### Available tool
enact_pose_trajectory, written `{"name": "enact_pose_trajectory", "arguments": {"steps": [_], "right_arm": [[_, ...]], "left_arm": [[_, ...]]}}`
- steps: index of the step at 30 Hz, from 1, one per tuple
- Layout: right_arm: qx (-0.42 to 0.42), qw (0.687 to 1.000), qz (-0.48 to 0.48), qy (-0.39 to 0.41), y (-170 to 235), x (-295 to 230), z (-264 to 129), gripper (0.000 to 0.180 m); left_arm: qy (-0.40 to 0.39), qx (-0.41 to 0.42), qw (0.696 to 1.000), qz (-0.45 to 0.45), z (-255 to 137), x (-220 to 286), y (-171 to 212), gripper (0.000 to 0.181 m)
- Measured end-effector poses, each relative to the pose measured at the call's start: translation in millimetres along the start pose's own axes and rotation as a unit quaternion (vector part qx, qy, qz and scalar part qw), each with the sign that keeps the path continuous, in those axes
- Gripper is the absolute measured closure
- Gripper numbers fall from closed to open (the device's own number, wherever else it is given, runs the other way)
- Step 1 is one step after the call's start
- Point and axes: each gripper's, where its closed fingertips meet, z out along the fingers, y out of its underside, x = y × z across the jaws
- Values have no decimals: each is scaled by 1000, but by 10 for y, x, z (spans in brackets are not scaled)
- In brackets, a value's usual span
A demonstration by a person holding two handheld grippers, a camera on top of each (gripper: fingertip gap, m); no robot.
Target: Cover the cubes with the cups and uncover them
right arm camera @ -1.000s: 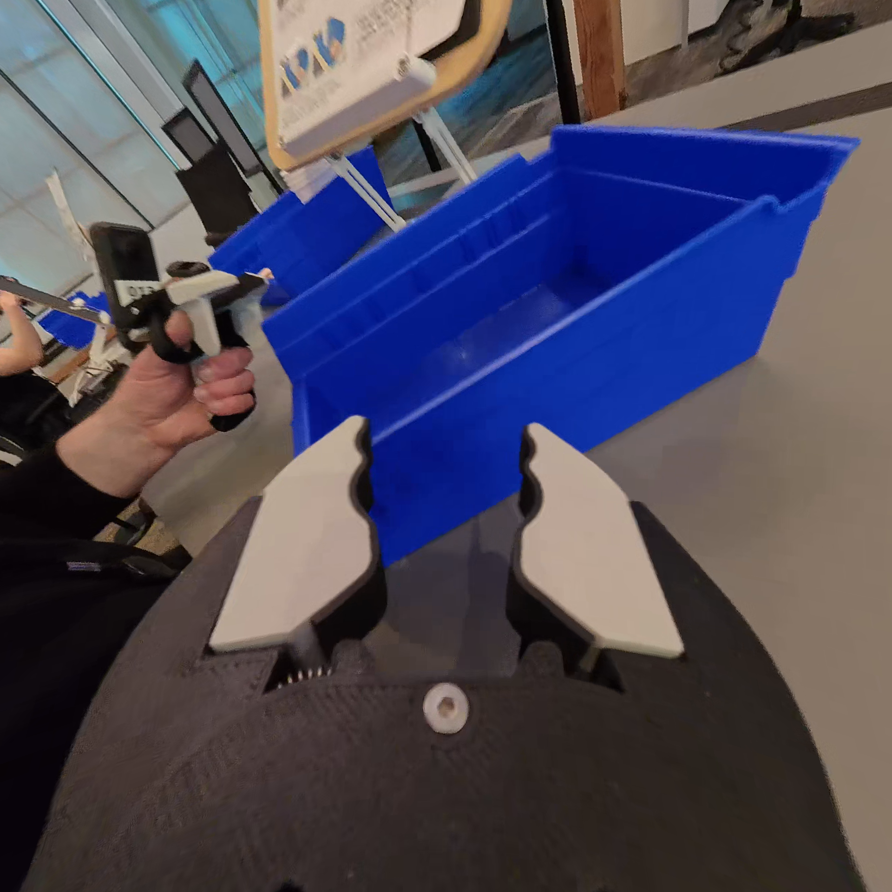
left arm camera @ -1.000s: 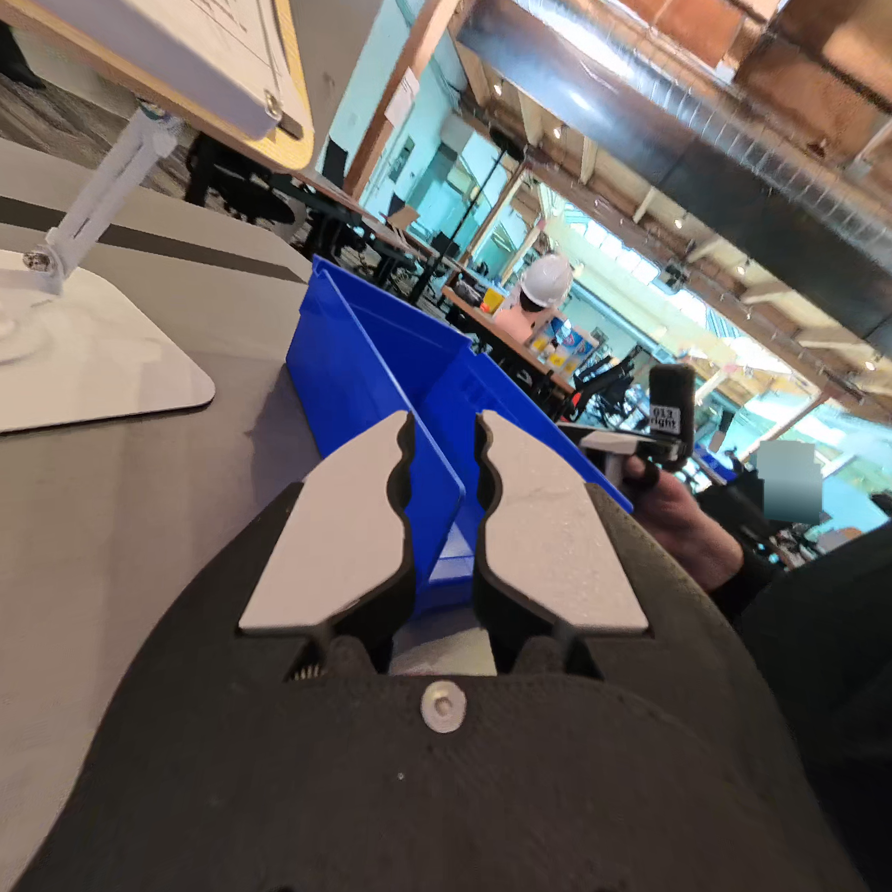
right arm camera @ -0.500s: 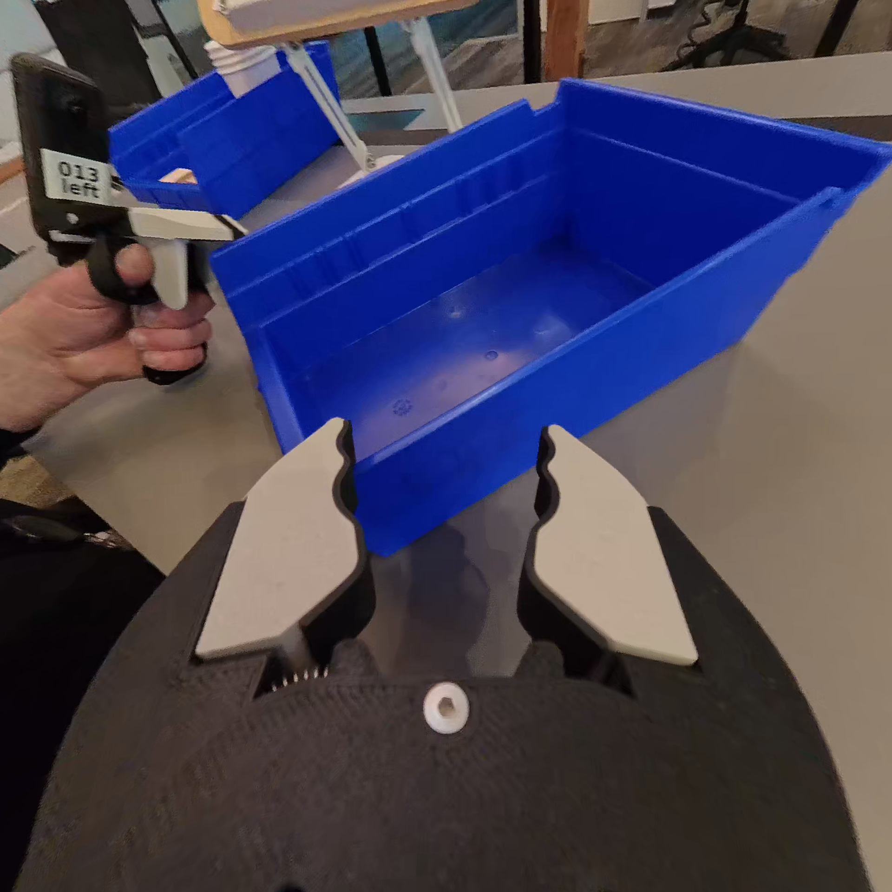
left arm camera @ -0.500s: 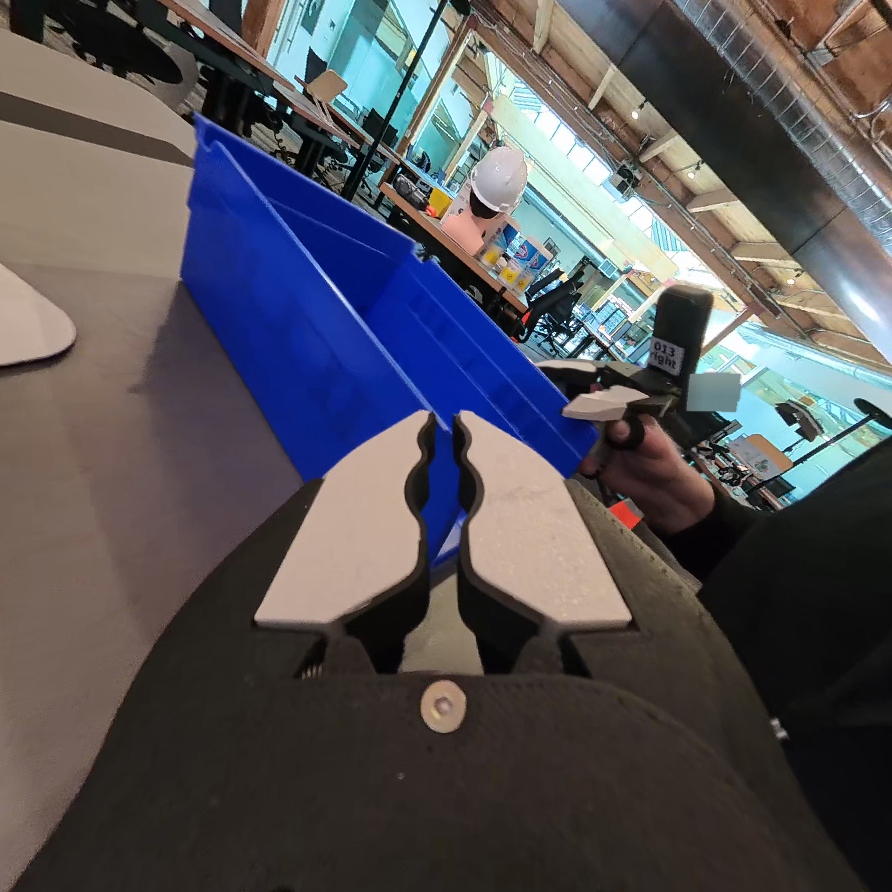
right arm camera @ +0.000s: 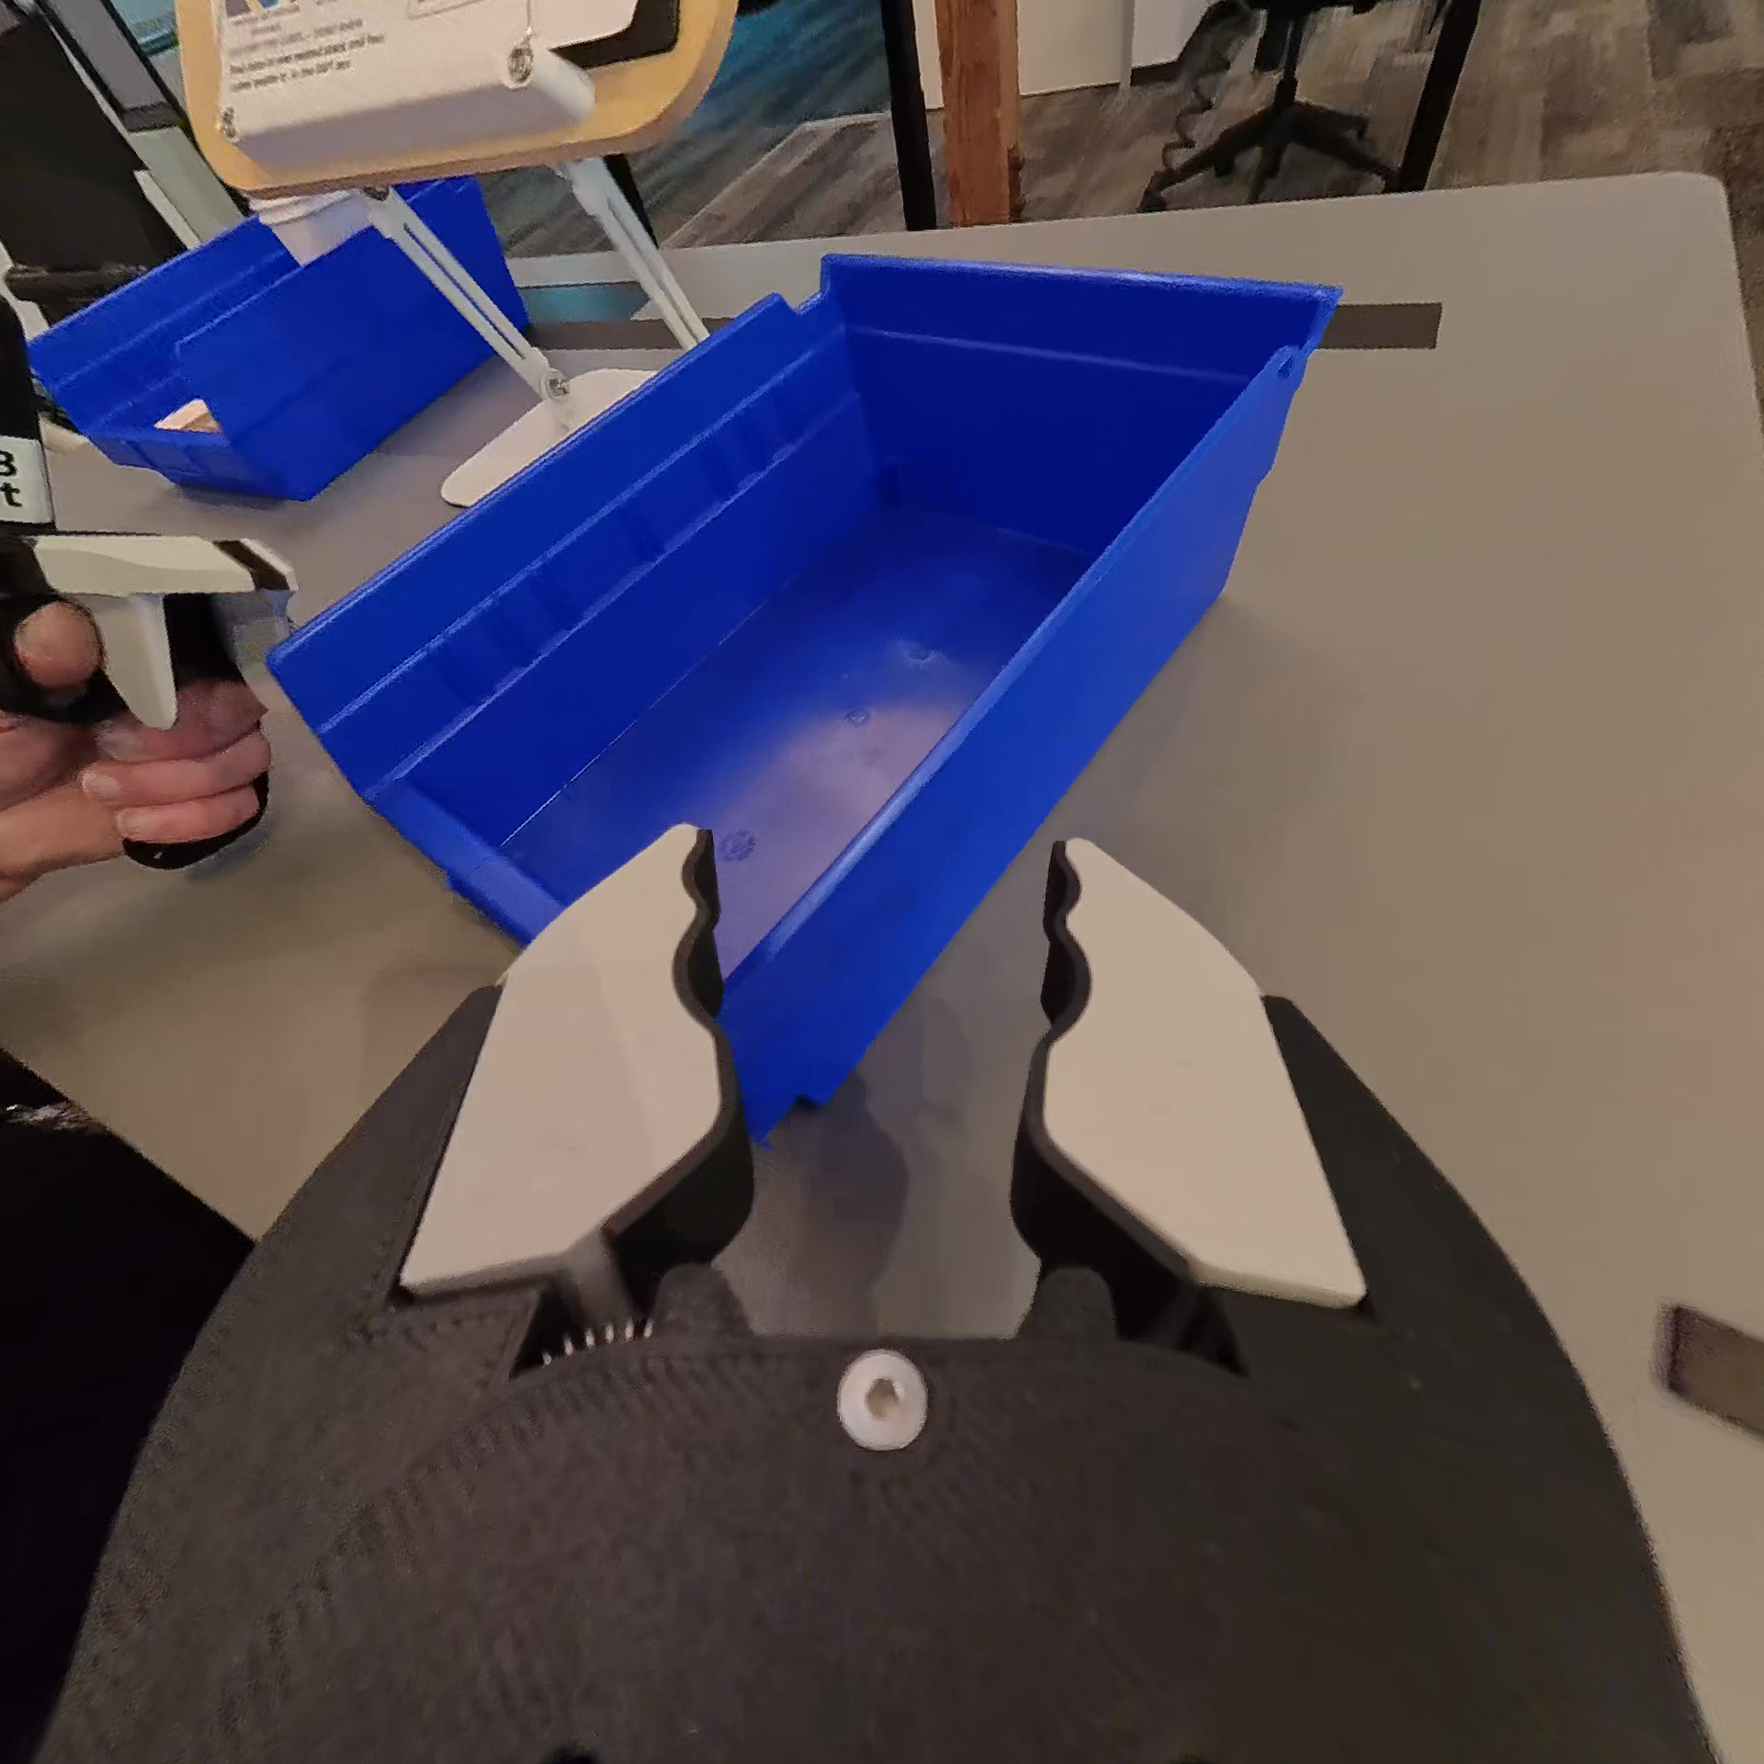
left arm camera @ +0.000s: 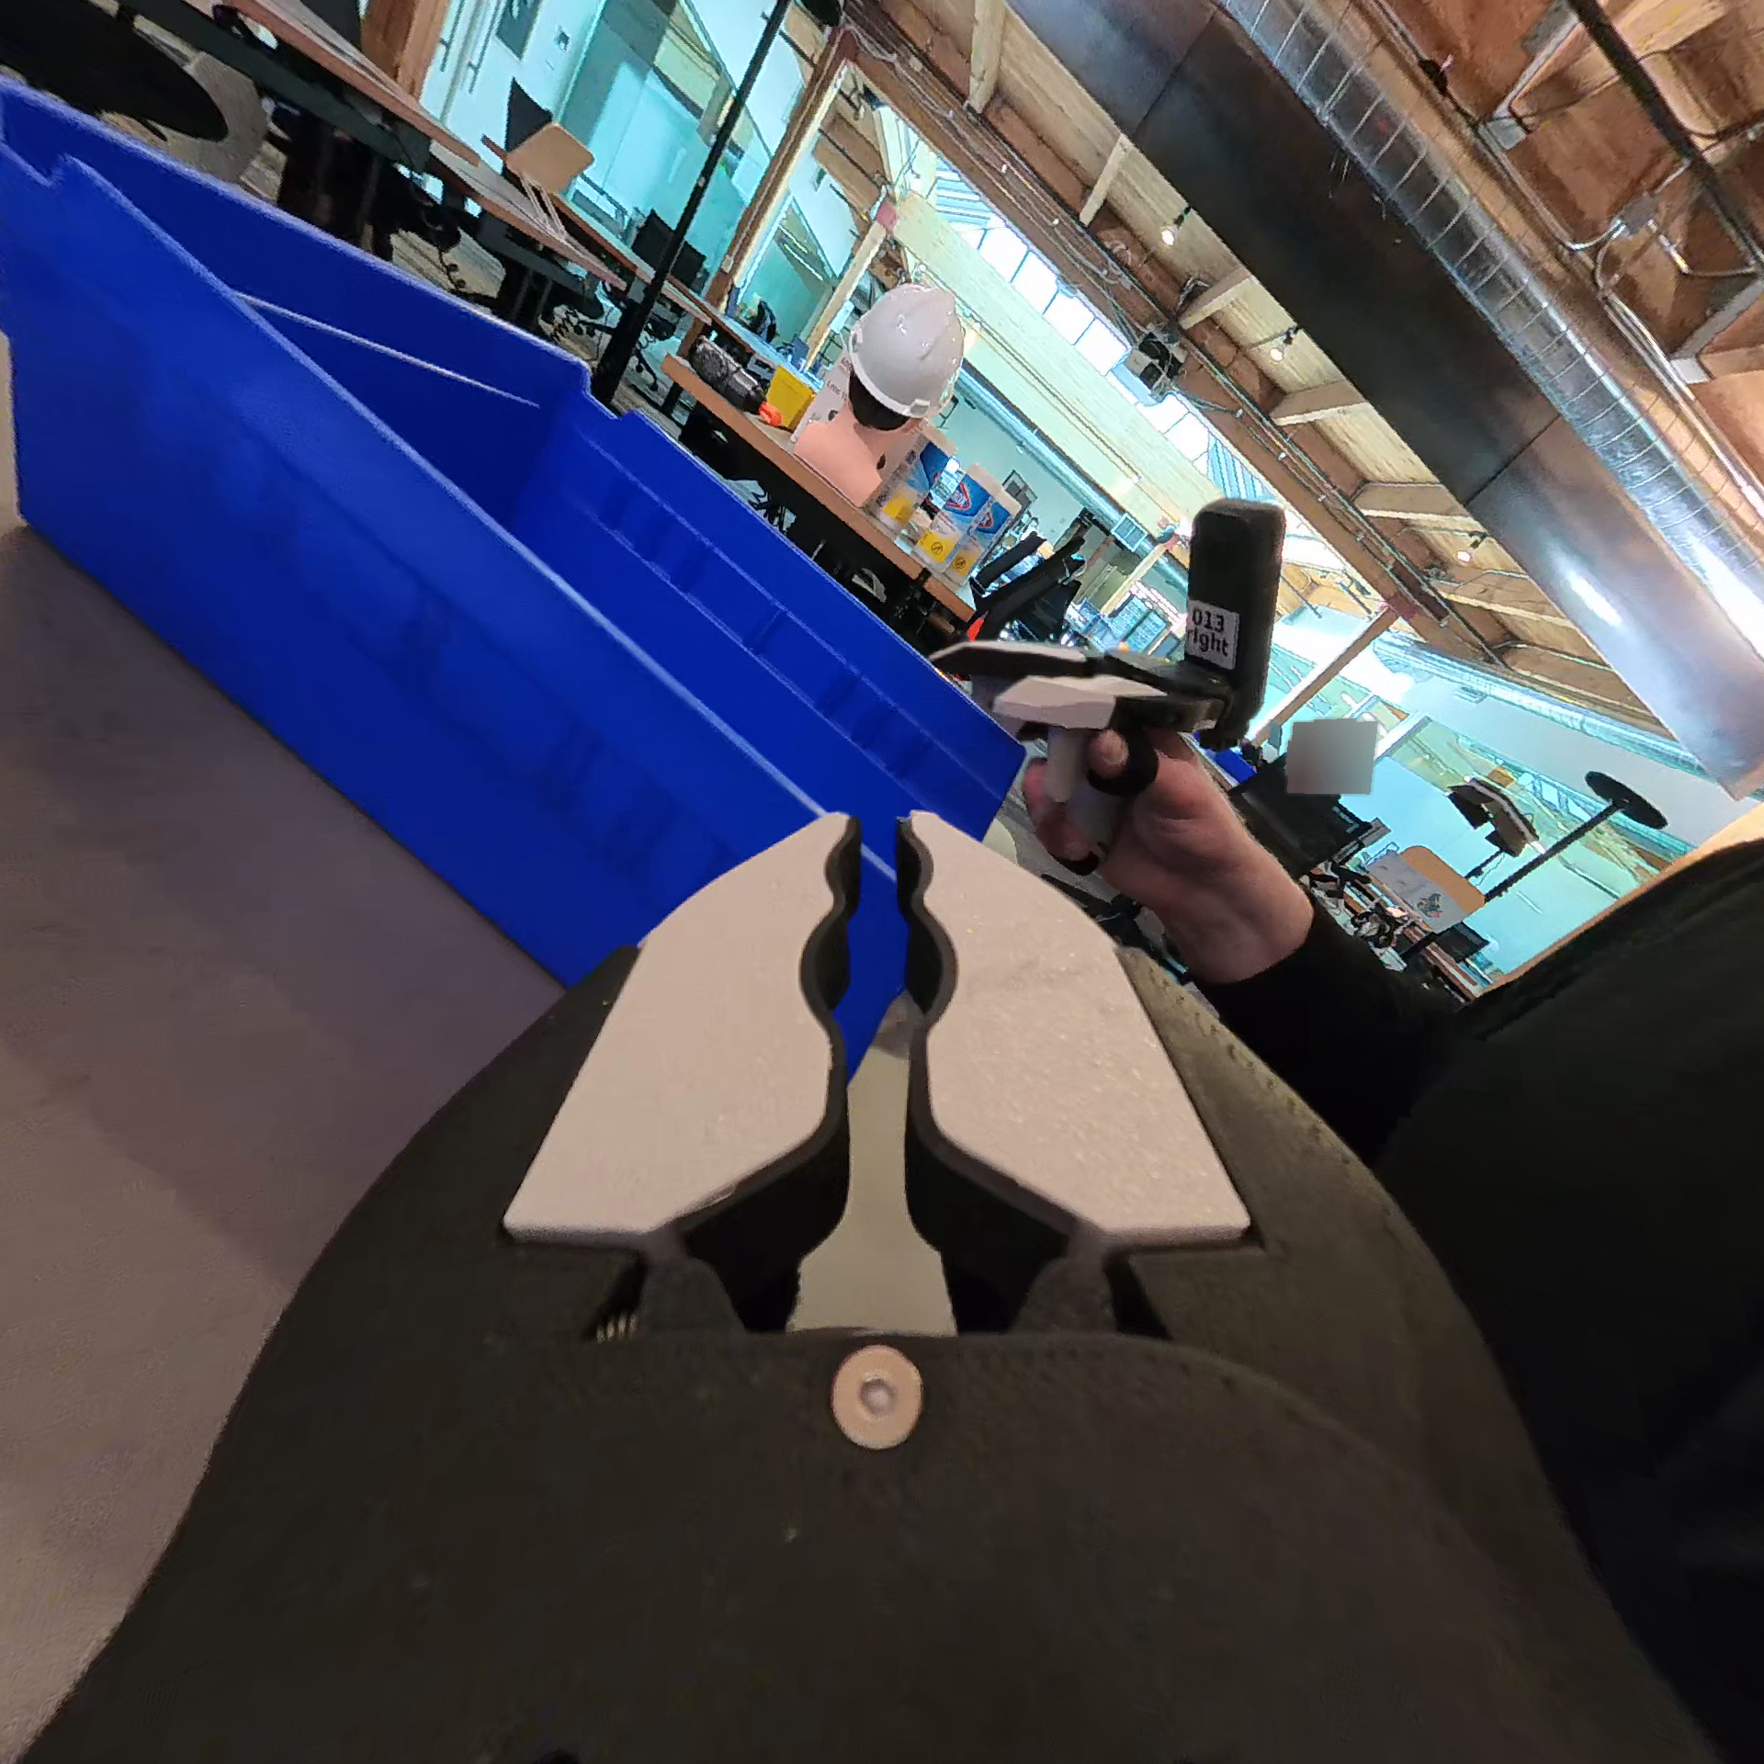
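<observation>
No cups show in either view, and no cube shows for certain. My left gripper (left arm camera: 878, 840) is shut and empty, low over the grey table beside the near corner of a blue bin (left arm camera: 382, 592). My right gripper (right arm camera: 878, 850) is open and empty, held above the near corner of the same bin (right arm camera: 1184, 535), whose floor is bare. Each gripper shows in the other's view: the right one (left arm camera: 1050, 682) held in a hand, the left one (right arm camera: 143, 563) at the left edge. A tan wooden piece (right arm camera: 186, 420) lies in a second blue bin (right arm camera: 315, 363) at the back left.
A white stand (right arm camera: 535, 449) carries a wood-edged board (right arm camera: 430, 76) between the two bins. Black tape strips (right arm camera: 1384, 325) mark the grey table (right arm camera: 1432, 764). The table's edge runs along the left, near the person's dark sleeve. Workshop desks and chairs lie beyond.
My left gripper's fingers have closed from a wider gap and the view has swung right, away from the stand. My right gripper has risen and now looks down into the empty bin.
</observation>
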Motion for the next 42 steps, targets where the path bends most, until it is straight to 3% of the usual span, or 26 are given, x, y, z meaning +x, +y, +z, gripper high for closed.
{"name": "enact_pose_trajectory", "arguments": {"steps": [5, 12, 32, 42], "right_arm": [[-24, 1000, -4, -5, 292, -300, 13, 118], [-42, 998, -16, 50, 355, -29, 98, 165], [-80, 994, -47, 54, -285, 1358, 888, 172], [-71, 995, -42, 52, -535, 1712, 1271, 172]], "left_arm": [[10, -14, 1000, -6, -117, 91, 136, 174], [7, -49, 999, -2, 152, 87, 328, 178], [-34, -38, 999, 19, 1137, -612, -157, 178], [-82, -24, 996, 36, 1367, -1071, -493, 179]]}}
